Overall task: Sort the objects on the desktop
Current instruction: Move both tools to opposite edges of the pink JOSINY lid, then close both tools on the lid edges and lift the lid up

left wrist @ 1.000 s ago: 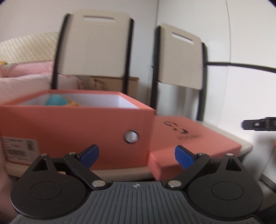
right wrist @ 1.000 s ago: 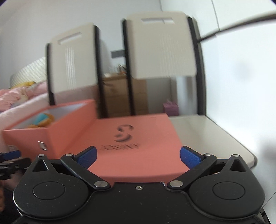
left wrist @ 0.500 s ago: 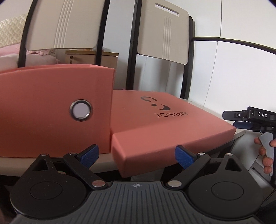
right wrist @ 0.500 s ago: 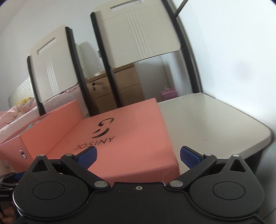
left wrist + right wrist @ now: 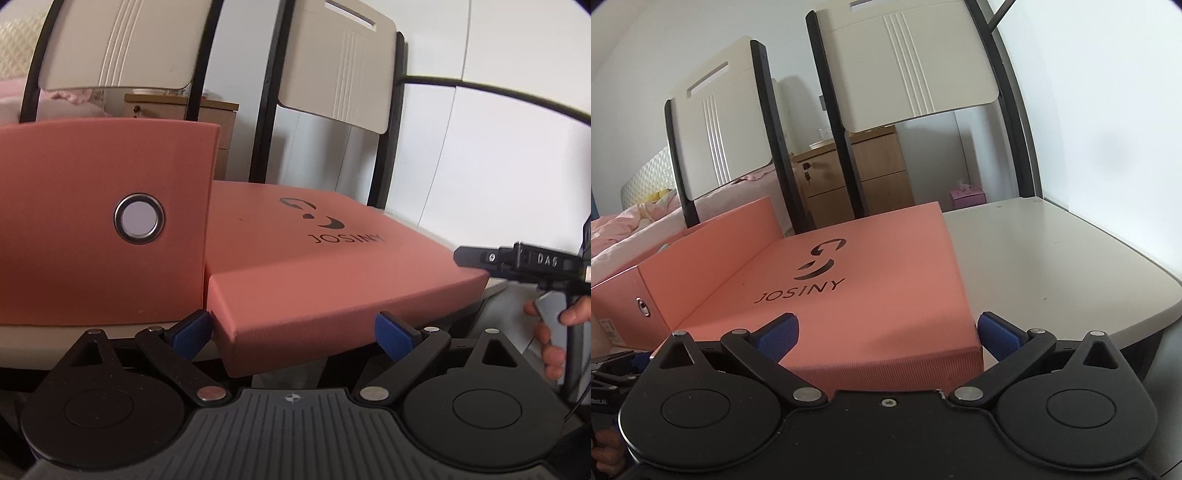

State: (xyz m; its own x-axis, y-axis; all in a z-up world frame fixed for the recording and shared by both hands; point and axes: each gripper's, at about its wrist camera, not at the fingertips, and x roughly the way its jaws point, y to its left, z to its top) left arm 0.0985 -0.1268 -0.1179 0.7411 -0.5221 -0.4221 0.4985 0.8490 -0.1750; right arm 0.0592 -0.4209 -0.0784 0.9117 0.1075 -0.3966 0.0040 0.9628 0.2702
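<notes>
A salmon-pink box lid (image 5: 314, 258) marked JOSINY lies flat on a white table, right of the matching open box (image 5: 99, 240). My left gripper (image 5: 293, 332) is open, its blue fingertips (image 5: 192, 332) on either side of the lid's near left corner. My right gripper (image 5: 888, 332) is open, its blue fingertips (image 5: 999, 332) on either side of the lid's (image 5: 849, 288) near right corner. The box (image 5: 701, 251) stands at the left in the right wrist view. Its contents are hidden.
The white table (image 5: 1052, 266) stretches right of the lid to a rounded edge. Two cream chairs (image 5: 905, 66) stand behind the table. A wooden drawer cabinet (image 5: 857, 177) and a pink bed (image 5: 620, 229) lie beyond. The right gripper's body shows in the left wrist view (image 5: 524, 258).
Both grippers have dropped from above the box down to table height and closed in on the lid's near edge. Both jaws stay open.
</notes>
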